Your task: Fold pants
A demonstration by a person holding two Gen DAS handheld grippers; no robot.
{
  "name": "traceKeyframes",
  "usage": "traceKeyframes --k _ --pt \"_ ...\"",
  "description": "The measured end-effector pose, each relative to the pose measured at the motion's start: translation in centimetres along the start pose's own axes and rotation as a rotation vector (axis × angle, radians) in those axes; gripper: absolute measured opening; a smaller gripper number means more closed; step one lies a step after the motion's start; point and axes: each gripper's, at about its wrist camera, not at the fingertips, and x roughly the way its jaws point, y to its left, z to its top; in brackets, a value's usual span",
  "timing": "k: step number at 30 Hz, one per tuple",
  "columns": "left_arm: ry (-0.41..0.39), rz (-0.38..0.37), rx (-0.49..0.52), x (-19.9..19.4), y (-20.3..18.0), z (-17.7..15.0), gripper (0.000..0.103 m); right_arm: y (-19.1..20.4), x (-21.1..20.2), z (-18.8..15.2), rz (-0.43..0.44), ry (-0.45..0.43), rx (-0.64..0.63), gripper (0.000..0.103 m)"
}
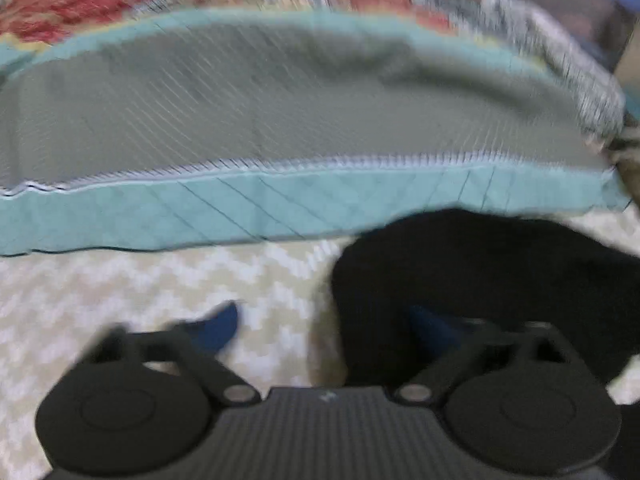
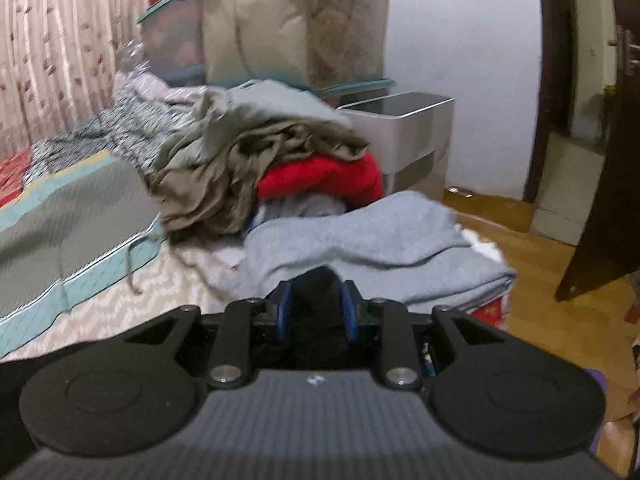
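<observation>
The black pants (image 1: 480, 280) lie on the cream zigzag bedspread (image 1: 160, 280) in the left wrist view, at the right. My left gripper (image 1: 324, 328) is open above the pants' left edge; its right blue fingertip (image 1: 430, 330) is over the black cloth and its left fingertip (image 1: 218, 326) over the bedspread. The view is blurred. In the right wrist view my right gripper (image 2: 316, 312) is shut on a fold of the black pants (image 2: 316, 292), held between the blue pads (image 2: 285, 308).
A grey and teal quilt (image 1: 280, 120) lies folded behind the pants. In the right wrist view a heap of olive, red and grey clothes (image 2: 280, 152) and a folded grey-blue garment (image 2: 380, 232) sit ahead; a white bin (image 2: 408, 128), wooden floor and door stand at the right.
</observation>
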Motion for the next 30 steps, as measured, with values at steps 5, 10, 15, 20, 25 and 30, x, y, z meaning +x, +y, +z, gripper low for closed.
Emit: traceKeyframes --k 5,10,15,20,25,30 --pt "-0.143 0.097 -0.014 -3.2 -0.2 1.1 0.01 3.0 -0.2 -0.3 0.051 -0.032 -0.116 0.012" --pt "-0.368 0.174 -0.198 -13.2 8.1 0.5 0.009 4.8 -1.3 0.0 0.175 -0.072 -0.119 0.012" --pt "-0.329 0.351 -0.21 -16.9 13.1 -3.5 0.013 7.1 -1.5 -2.5 0.312 0.009 -0.179 0.013" --pt "-0.154 0.41 -0.125 -13.1 13.8 -7.7 0.022 7.4 -0.4 -5.1 0.269 0.122 -0.251 0.016" --pt "-0.203 0.37 -0.139 -12.9 14.2 -7.8 0.061 3.2 -1.1 -1.6 0.231 0.077 -0.077 0.037" --pt "-0.179 0.271 -0.2 -9.8 15.4 -6.4 0.094 4.7 0.5 0.4 0.316 0.162 -0.051 0.059"
